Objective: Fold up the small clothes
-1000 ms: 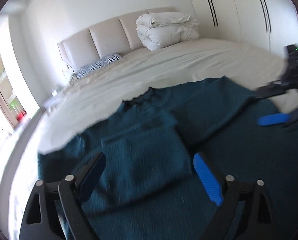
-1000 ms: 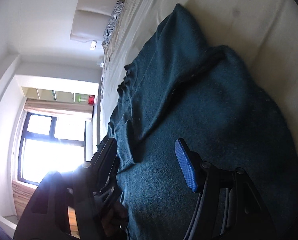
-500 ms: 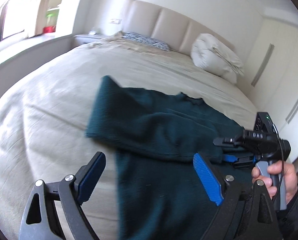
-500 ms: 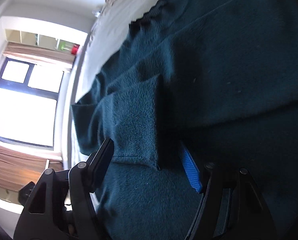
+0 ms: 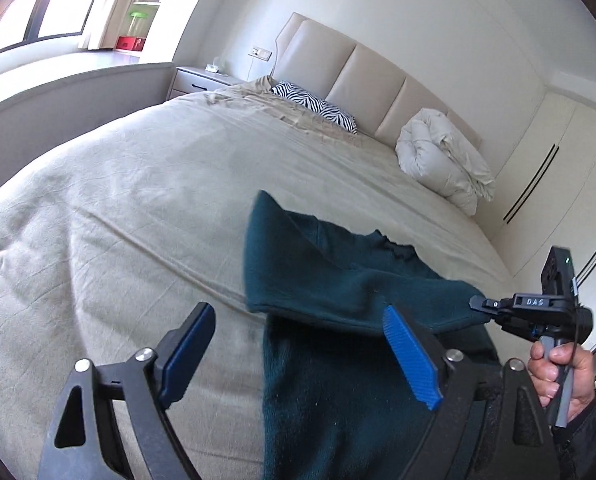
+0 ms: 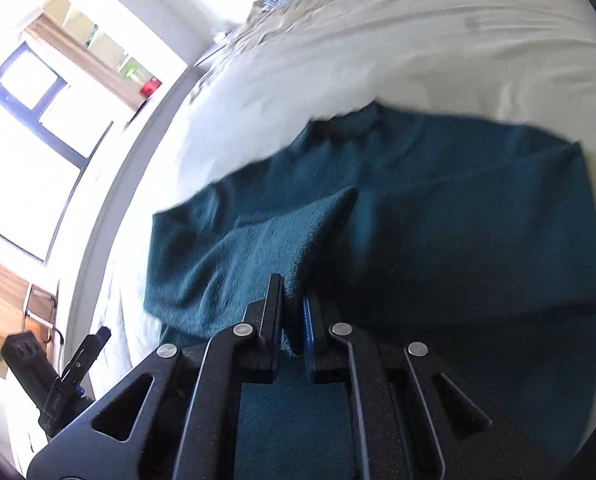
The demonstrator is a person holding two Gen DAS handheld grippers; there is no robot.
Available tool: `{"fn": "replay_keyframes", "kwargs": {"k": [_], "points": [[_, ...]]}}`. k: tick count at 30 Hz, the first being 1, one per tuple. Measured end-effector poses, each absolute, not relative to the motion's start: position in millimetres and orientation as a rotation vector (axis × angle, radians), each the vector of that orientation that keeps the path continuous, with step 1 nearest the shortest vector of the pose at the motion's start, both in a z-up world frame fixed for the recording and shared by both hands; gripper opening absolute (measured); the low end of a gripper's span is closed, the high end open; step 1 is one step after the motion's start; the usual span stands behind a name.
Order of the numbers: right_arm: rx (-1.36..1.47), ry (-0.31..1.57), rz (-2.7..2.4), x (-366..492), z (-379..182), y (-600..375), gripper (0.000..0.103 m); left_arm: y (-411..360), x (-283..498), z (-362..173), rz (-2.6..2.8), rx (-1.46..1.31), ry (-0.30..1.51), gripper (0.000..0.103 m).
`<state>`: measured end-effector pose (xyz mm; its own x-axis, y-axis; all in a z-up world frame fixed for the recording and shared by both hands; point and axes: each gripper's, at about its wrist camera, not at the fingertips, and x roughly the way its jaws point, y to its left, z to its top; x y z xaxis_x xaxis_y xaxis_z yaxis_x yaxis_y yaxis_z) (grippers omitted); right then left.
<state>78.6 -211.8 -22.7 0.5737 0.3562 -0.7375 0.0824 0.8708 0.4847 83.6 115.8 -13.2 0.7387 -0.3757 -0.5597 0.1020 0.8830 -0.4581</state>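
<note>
Teal knit sweater (image 5: 337, 292) is lying on the beige bed (image 5: 138, 200), one sleeve folded across it. Right tongs (image 6: 294, 308) just snapped closed, clamped on that sleeve's edge. Left tongs (image 5: 305, 352) have narrowed a bit but stay wide apart, nothing pinched, over the sweater's edge.

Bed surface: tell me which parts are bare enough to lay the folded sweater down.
The sheet is bare from the teal sweater out to the bed's window-side edge, and up to the zebra pillow. A narrower bare strip runs between the sweater's collar and the rolled white duvet. The near right is crowded by the sweater and both hand-held grippers.
</note>
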Motion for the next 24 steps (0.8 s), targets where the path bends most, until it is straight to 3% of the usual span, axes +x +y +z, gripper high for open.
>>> {"fn": "replay_keyframes", "kwargs": {"k": [6,12,24], "points": [[0.556,1.009,0.046,84,-39,-284,0.008,132,102,-13,-0.284,-0.5,0.705,0.073],[0.621,1.037,-0.022,72,-69,-327,0.008,133,134,-15,-0.325,-0.543,0.724,0.072],[0.634,1.029,-0.027,77,-81,-324,0.008,114,199,-36,-0.484,-0.721,0.821,0.067]]}}
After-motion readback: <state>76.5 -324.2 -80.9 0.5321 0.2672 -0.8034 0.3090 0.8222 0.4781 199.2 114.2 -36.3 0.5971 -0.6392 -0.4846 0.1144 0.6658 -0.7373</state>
